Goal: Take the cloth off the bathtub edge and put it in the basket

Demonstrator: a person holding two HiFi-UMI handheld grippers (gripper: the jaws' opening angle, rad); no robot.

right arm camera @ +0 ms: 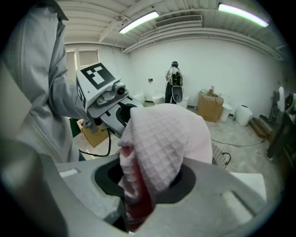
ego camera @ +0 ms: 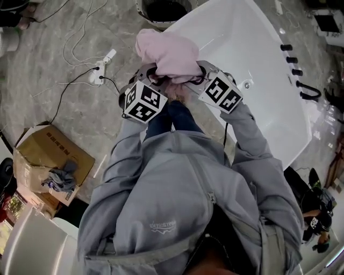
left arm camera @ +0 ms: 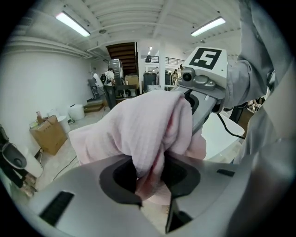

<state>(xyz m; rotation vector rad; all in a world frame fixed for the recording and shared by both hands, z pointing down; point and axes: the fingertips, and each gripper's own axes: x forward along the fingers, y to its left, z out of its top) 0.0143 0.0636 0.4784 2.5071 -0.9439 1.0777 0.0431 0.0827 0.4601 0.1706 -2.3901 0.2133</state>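
Note:
A pink waffle-weave cloth [ego camera: 167,52] is bunched up and held in the air between both grippers, over the near end of the white bathtub [ego camera: 263,75]. My left gripper [ego camera: 154,72] is shut on the cloth's left side; folds of the cloth [left arm camera: 148,129] are pinched between its jaws [left arm camera: 151,183]. My right gripper [ego camera: 198,75] is shut on the other side, and the cloth [right arm camera: 169,139] fills its jaws [right arm camera: 138,199]. The two grippers face each other closely. A round white-rimmed container [ego camera: 161,11] with a dark inside stands on the floor beyond the cloth.
A person in a grey hoodie fills the lower head view. A cardboard box [ego camera: 51,161] holding a grey rag sits at the left. A power strip [ego camera: 102,70] and cables lie on the marble floor. Black tap fittings [ego camera: 293,59] line the tub's right rim.

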